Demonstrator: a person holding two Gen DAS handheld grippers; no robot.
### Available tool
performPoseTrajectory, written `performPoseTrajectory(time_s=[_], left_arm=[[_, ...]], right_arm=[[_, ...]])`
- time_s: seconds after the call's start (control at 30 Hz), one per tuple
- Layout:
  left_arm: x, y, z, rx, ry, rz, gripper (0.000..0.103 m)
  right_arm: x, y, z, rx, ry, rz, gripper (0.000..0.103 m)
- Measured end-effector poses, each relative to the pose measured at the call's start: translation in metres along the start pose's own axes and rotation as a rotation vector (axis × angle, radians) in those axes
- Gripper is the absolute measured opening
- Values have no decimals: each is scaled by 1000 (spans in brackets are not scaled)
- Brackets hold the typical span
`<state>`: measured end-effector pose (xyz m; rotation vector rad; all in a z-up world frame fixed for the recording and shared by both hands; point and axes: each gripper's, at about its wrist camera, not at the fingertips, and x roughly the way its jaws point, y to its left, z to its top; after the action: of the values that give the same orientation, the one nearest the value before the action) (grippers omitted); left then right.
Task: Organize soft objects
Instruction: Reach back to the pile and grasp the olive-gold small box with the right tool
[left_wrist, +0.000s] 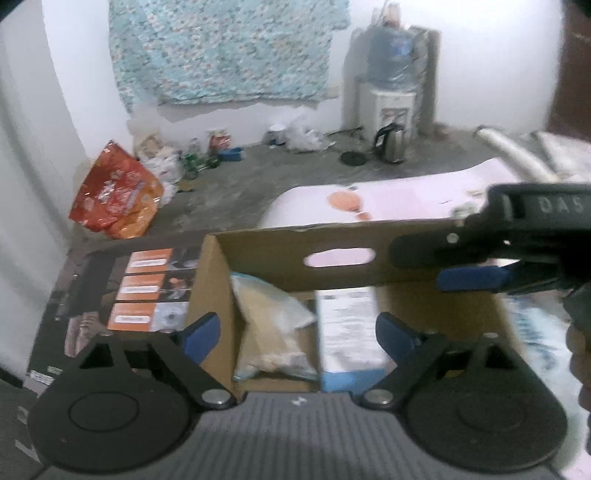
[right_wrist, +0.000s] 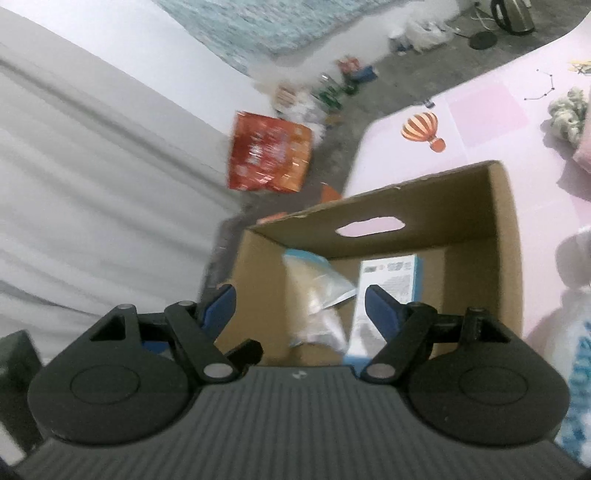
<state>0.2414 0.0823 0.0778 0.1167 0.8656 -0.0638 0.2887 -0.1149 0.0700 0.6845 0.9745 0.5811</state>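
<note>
An open cardboard box (left_wrist: 258, 236) (right_wrist: 502, 229) stands on the pink table (right_wrist: 480, 110). Inside it lie a clear bag of beige soft stuff (left_wrist: 269, 325) (right_wrist: 314, 291) and a white and blue packet (left_wrist: 347, 332) (right_wrist: 388, 280). My left gripper (left_wrist: 297, 332) hovers above the box, jaws wide open, nothing between its blue fingers (left_wrist: 201, 334). My right gripper (right_wrist: 300, 306) also hangs over the box, open and empty; it shows from the side in the left wrist view (left_wrist: 476, 278). A green-white knotted bundle (right_wrist: 569, 110) and a pink cloth (right_wrist: 583, 151) lie on the table at far right.
A white and blue soft item (right_wrist: 580, 369) lies right of the box. On the floor beyond are a red-orange bag (left_wrist: 118, 192) (right_wrist: 269, 155), bottles (left_wrist: 195, 158), a kettle (left_wrist: 389, 142) and a water dispenser (left_wrist: 391, 88). A white sheet (right_wrist: 92, 184) fills the left.
</note>
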Motion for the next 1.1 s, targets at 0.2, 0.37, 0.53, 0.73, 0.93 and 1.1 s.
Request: performPoseTrajectory(time_s=[0.2,0.37,0.53,0.73,0.93,1.1], left_arm=[[-47,-36,-19,6,-29,-160,98],[-65,-83,-36,31,-26,-303,99],[-74,-149,-51,112,-40,-398,99],[-72,-223,-59,198,-68,-477,98],[-52,-277,-62,268,-63,-476,90],[-34,-297,-56,284,-25,-479,78]], right_arm=[[-91,-19,-46,-20,-93,65,77],[-162,-62,-94,28,-175,85,77],[-224,-121,-138,107,-275,27,77],[-298,-193,-162,207,-424,-107,78],[-340,-251,-162,297,-528,-170,77],[-348,-273,-140,282,-575,-217,74]])
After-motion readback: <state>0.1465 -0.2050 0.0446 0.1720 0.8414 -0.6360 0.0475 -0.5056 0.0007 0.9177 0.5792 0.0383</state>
